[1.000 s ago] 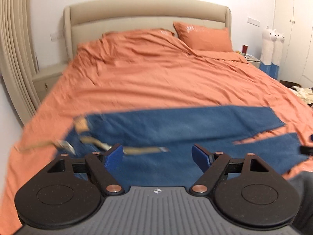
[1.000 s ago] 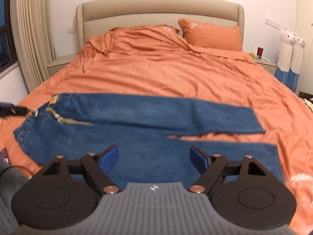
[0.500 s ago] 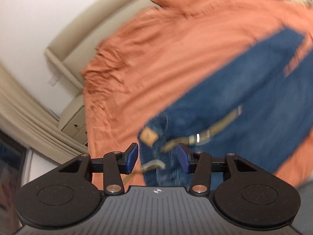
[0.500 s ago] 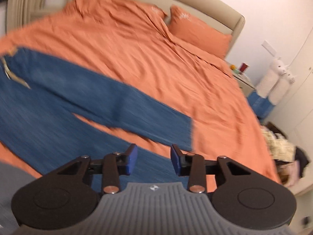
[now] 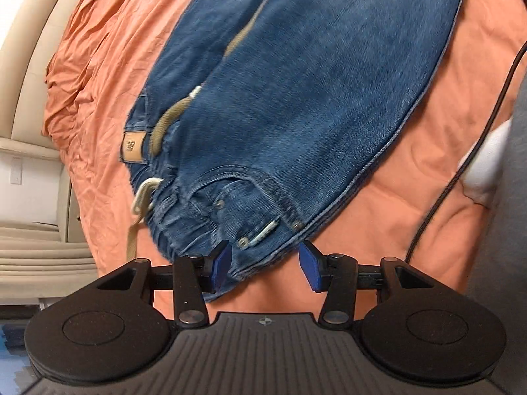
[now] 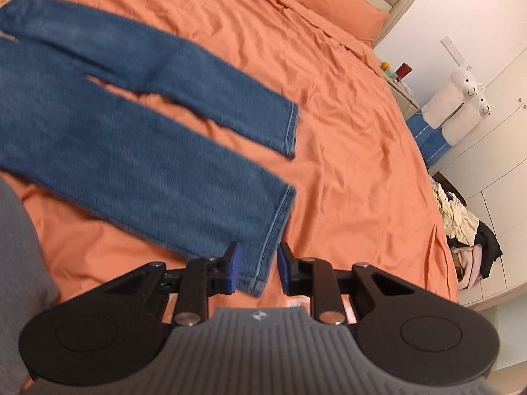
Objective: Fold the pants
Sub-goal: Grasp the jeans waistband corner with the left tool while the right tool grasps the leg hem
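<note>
Both tools are down at the blue denim pants (image 6: 138, 125), neither gripping yet. Left tool (image 5: 264, 265) has its jaws apart w/ the waistband corner (image 5: 263, 230) between the blue pads, near the pocket rivets; pads don't look pressed on cloth. Right tool (image 6: 257, 268) has jaws just closing, narrow gap now, w/ the hem corner of the near leg (image 6: 255, 279) between them; the left pad is right at the denim, the right pad is off it.

Progress: judged at the very start. Pants lie flat across the orange bed sheet (image 6: 346, 131), both legs spread side by side, tan drawstring (image 5: 164, 121) loose at the waist. No fold made yet; grasping both ends, then all folding, is left.

Room: beige padded headboard (image 5: 36, 49), orange pillow (image 6: 332, 6), white plush toys (image 6: 457, 98) by white cupboards, heap of clothes (image 6: 464, 227) on the floor. Black cable (image 5: 461, 164) trails at the bed edge.
</note>
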The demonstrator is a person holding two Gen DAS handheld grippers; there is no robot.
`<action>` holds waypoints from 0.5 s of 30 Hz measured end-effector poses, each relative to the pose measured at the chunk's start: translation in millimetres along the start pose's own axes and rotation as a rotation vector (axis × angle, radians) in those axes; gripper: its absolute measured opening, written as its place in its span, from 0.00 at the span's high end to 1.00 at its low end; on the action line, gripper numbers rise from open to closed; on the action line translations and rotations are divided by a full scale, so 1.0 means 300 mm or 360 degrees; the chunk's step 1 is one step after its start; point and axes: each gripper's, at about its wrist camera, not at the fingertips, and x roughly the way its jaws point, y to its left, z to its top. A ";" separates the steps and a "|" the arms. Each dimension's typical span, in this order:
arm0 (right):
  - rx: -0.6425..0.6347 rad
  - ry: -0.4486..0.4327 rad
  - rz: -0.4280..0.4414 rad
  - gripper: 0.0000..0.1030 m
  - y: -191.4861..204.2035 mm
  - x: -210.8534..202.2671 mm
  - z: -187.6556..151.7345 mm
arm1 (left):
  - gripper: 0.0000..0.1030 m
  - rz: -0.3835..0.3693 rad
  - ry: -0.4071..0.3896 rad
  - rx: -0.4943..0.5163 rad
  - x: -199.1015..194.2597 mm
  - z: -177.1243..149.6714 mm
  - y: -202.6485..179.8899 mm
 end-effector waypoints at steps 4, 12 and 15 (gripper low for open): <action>-0.0045 0.0011 -0.0046 0.81 0.032 0.030 -0.020 | 0.43 0.0004 -0.0010 0.0109 0.044 0.020 -0.048; -0.0415 -0.0070 -0.0014 0.82 0.158 0.039 -0.021 | 0.74 0.0091 -0.0091 -0.0033 0.028 0.041 -0.056; -0.0581 -0.0060 0.0007 0.82 0.203 0.067 -0.033 | 0.79 0.0148 -0.0165 -0.0289 -0.024 0.062 -0.001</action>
